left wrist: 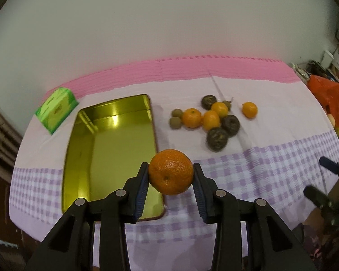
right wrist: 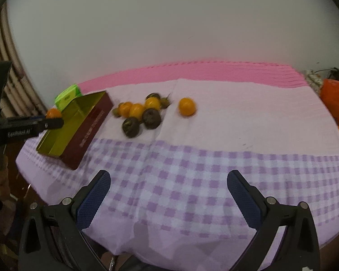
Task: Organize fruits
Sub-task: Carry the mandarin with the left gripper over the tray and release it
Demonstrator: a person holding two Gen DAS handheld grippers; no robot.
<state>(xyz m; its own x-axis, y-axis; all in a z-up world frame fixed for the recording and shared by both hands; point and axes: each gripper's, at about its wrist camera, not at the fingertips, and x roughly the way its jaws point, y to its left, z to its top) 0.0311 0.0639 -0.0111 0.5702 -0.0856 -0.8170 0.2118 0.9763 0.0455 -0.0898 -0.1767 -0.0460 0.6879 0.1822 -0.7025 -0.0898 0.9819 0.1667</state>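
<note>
My left gripper is shut on an orange mandarin and holds it in the air above the near right rim of an open gold-lined tin box. The box looks empty inside. A pile of fruit lies right of the box: several oranges, dark round fruits and small brown ones. One orange lies apart to the right. My right gripper is open and empty over the checked cloth near the front edge. The right wrist view shows the box, the pile and the left gripper's mandarin.
A green carton lies beyond the box at the far left. An orange plastic bag sits off the table's right edge. The cloth has a pink strip at the back and a purple check at the front. A white wall stands behind.
</note>
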